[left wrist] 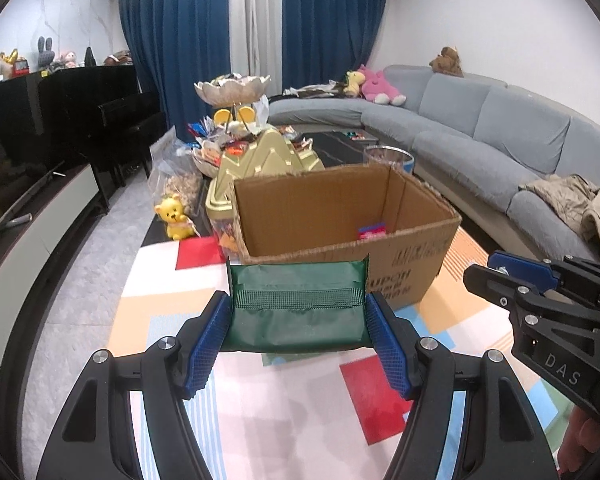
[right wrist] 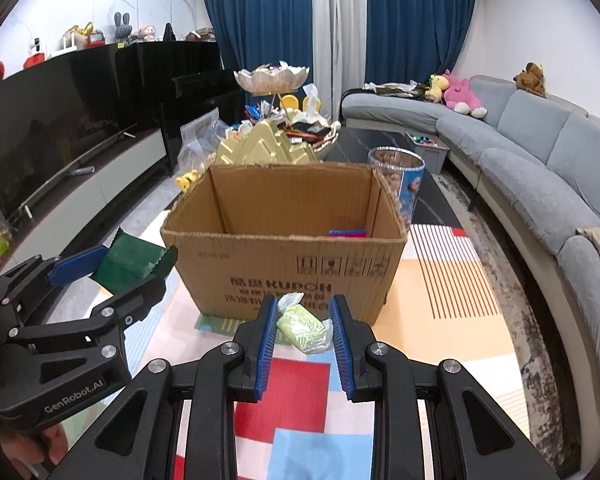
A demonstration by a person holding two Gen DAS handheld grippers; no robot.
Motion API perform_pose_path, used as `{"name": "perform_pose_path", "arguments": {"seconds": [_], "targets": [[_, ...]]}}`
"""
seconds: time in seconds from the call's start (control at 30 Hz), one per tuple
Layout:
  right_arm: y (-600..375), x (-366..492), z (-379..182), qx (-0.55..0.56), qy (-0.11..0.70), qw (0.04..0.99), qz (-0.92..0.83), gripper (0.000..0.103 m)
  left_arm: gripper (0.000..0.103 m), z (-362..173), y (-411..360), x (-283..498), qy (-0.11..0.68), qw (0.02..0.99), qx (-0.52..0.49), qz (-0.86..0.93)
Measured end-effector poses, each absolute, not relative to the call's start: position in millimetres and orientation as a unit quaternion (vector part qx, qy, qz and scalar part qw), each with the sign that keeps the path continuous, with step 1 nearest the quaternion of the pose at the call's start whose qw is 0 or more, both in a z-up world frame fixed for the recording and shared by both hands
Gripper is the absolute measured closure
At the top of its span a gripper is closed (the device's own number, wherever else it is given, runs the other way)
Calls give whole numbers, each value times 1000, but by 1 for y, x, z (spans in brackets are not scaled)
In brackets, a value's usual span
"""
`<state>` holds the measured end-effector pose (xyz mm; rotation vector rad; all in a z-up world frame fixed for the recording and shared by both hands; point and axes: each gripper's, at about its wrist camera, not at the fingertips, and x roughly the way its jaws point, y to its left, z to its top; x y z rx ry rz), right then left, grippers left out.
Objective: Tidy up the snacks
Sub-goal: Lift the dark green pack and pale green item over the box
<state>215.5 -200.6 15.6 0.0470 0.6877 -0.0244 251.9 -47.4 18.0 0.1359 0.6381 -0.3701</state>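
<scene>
My left gripper (left wrist: 298,308) is shut on a dark green foil snack packet (left wrist: 298,312), held crosswise between its blue pads just short of the near wall of an open cardboard box (left wrist: 340,224). From the right wrist view that packet (right wrist: 134,262) shows at the box's left. My right gripper (right wrist: 303,314) is shut on a small pale green snack in clear wrap (right wrist: 304,328), in front of the box (right wrist: 292,264). A pink and blue packet (right wrist: 348,233) lies inside the box at its right. The right gripper (left wrist: 500,276) appears at the right of the left wrist view.
A low dark table behind the box carries a gold mountain-shaped container (left wrist: 268,156), a two-tier snack dish (right wrist: 272,78), bagged snacks and a clear jar (right wrist: 398,184). A yellow bear (left wrist: 174,216) stands at the left. A grey sofa (right wrist: 540,160) curves along the right, a TV stand (right wrist: 100,176) along the left.
</scene>
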Motion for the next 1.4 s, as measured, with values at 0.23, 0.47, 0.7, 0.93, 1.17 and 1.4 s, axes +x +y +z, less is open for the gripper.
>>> {"name": "perform_pose_path", "arguments": {"seconds": [0.23,0.47,0.7,0.93,1.17,1.4], "targets": [[-206,222,31,25,321,947,-14,75,35,31,-52,260,298,937,58,-174],[-212,231,45,23,303,953,-17,75,35,42,-55,269,284,944,52,-160],[-214,243,54,20,287,958,-19,75,35,51,-57,283,273,949,45,-148],[-217,260,58,12,272,962,-20,75,35,55,-63,302,269,952,39,-142],[-219,281,56,6,272,962,-18,75,35,48,-70,323,271,951,42,-143],[-220,300,50,2,276,961,-15,75,35,40,-74,340,274,950,42,-141]]}}
